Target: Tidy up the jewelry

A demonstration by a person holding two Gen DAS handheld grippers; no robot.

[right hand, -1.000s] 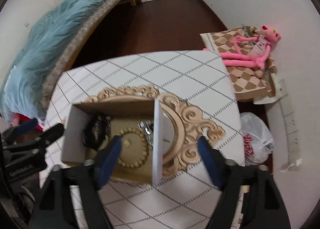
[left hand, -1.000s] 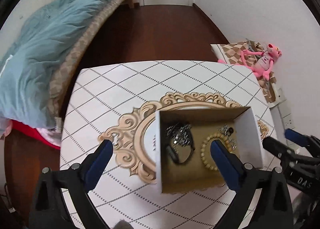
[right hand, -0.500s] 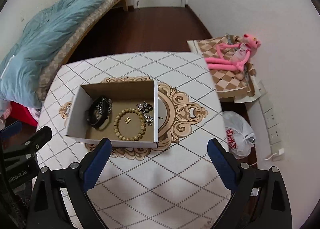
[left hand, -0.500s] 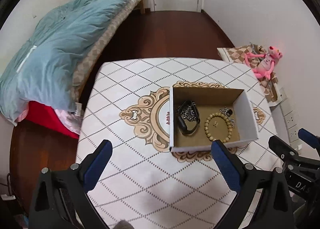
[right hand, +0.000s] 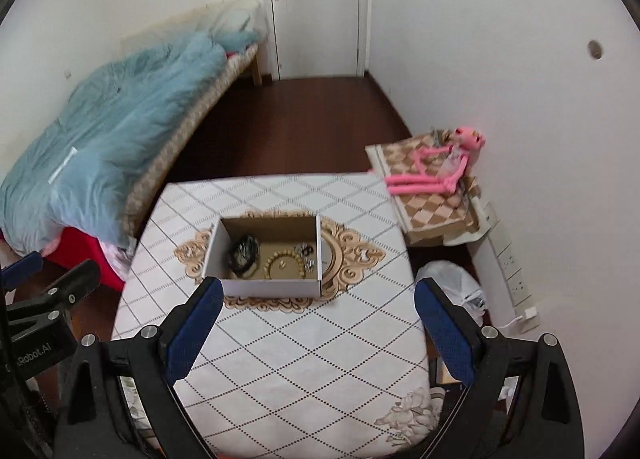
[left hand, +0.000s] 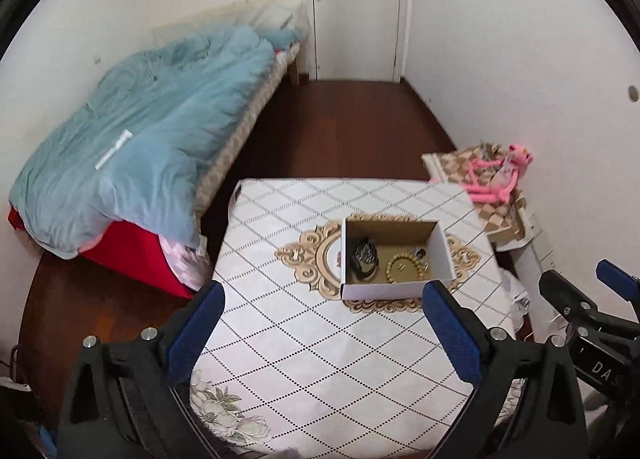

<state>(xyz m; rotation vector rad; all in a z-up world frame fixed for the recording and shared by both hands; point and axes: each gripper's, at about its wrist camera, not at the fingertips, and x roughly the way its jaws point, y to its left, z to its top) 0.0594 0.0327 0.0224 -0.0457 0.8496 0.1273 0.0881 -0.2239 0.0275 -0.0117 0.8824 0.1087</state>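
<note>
While the left tongs (left hand: 320,323) hang agape and empty over the near table (left hand: 320,359), the box (left hand: 394,255) sits mid-table holding the bead bracelet (left hand: 402,267). From the right view, the right tongs (right hand: 318,317) are likewise spread and empty, with a dark piece (right hand: 242,253) at the box's left end; the sorting looks finished, so nothing seems left but to stand clear.

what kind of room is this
Most likely a small bedroom: a bed with a blue quilt stands along one wall, a door closes the far end, and a pink plush toy sits by the table holding the jewelry box.
</note>
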